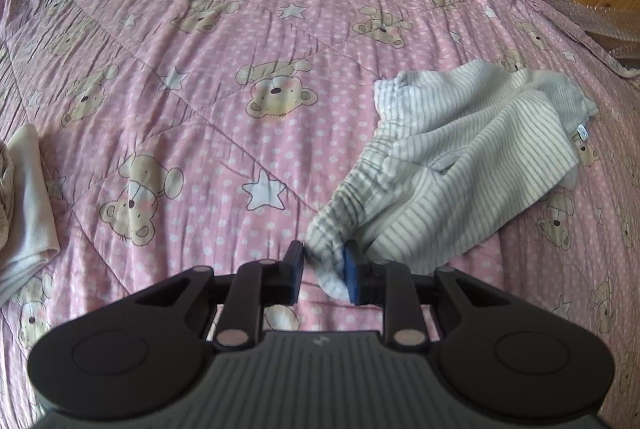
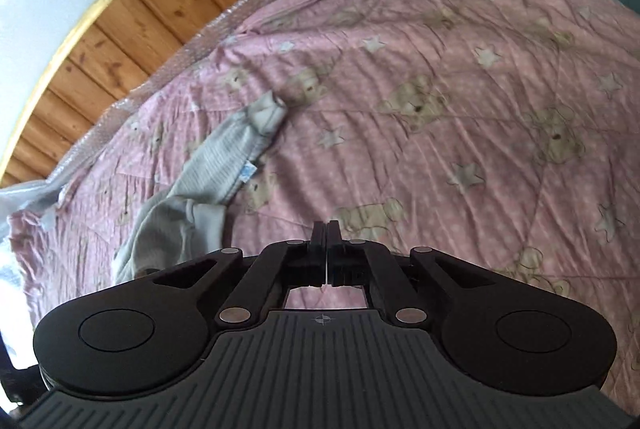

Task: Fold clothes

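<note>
— Where's the garment?

— The striped garment (image 1: 460, 165) lies crumpled on the pink bear quilt (image 1: 192, 77), spreading ahead and to the right of the left gripper's fingers. Its gathered near end runs straight in between them.

— So the left gripper (image 1: 323, 263) has it?

— Yes, its blue pads (image 1: 352, 263) are pinched on that bunched end, a little tail of cloth hanging below the fingers.

— And the right gripper (image 2: 326, 249)?

— Fingers pressed together with nothing between them, over bare quilt. In its view the striped garment (image 2: 208, 185) sits ahead and to the left of the fingertips, apart from them.

— Anything else around?

— A cream folded cloth (image 1: 30, 197) far to the left of the left fingers, at the picture's edge. Beyond the quilt's far edge, a strip of bubble wrap (image 2: 224, 17), then wooden floorboards (image 2: 132, 25).
</note>
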Demonstrator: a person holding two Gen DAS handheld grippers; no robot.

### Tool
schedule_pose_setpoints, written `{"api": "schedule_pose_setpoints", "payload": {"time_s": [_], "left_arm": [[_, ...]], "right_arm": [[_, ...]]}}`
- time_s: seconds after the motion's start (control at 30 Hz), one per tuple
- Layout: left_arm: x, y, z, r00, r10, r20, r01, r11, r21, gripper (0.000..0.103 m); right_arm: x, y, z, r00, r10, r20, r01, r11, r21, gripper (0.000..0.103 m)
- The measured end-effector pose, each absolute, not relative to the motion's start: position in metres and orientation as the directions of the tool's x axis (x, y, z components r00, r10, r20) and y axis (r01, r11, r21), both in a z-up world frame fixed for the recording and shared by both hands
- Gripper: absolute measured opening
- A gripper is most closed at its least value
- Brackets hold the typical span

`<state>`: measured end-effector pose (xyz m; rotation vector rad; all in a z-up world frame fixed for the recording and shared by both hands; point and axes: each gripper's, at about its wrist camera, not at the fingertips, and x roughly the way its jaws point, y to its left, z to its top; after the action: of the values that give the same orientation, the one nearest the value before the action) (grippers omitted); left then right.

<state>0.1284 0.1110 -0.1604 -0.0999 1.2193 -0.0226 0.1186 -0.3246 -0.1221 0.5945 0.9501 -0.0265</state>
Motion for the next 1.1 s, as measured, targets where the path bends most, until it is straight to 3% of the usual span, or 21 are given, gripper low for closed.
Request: {"api": "schedule_pose_setpoints", "payload": {"time_s": [0.07, 0.17, 0.2, 0.43, 0.6, 1.03, 1.1], "left_arm": [[0.133, 0.109, -0.161, 0.336, -0.064, -0.940, -0.027, 0.997, -0.078, 0.021], [0.138, 0.106, -0.158, 0.345, -0.055, -0.937, -0.012, 0.998, -0.063, 0.016], [0.138, 0.105, -0.155, 0.348, -0.056, -0.936, -0.007, 0.998, -0.062, 0.015], [0.120, 0.107, -0.138, 0.381, -0.096, -0.920, 0.037, 0.995, -0.088, 0.014], [0.112, 0.108, -0.138, 0.396, -0.100, -0.913, 0.043, 0.995, -0.090, 0.014], [0.113, 0.102, -0.143, 0.400, -0.074, -0.913, -0.067, 0.992, -0.110, 0.014], [0.112, 0.100, -0.142, 0.402, -0.071, -0.913, -0.082, 0.990, -0.113, 0.014]], "right_arm": [[0.109, -0.341, -0.120, 0.582, 0.204, -0.787, 0.308, 0.841, 0.445, 0.013], [0.099, -0.328, -0.119, 0.602, 0.205, -0.772, 0.308, 0.832, 0.461, 0.057], [0.096, -0.324, -0.121, 0.598, 0.204, -0.775, 0.314, 0.830, 0.461, 0.059], [0.090, -0.303, -0.129, 0.556, 0.200, -0.807, 0.337, 0.833, 0.438, 0.060], [0.092, -0.298, -0.120, 0.608, 0.200, -0.768, 0.315, 0.827, 0.465, 0.074], [0.169, -0.242, -0.180, 0.604, 0.288, -0.743, 0.131, 0.884, 0.449, 0.073], [0.183, -0.231, -0.188, 0.599, 0.309, -0.738, 0.068, 0.900, 0.431, 0.065]]}}
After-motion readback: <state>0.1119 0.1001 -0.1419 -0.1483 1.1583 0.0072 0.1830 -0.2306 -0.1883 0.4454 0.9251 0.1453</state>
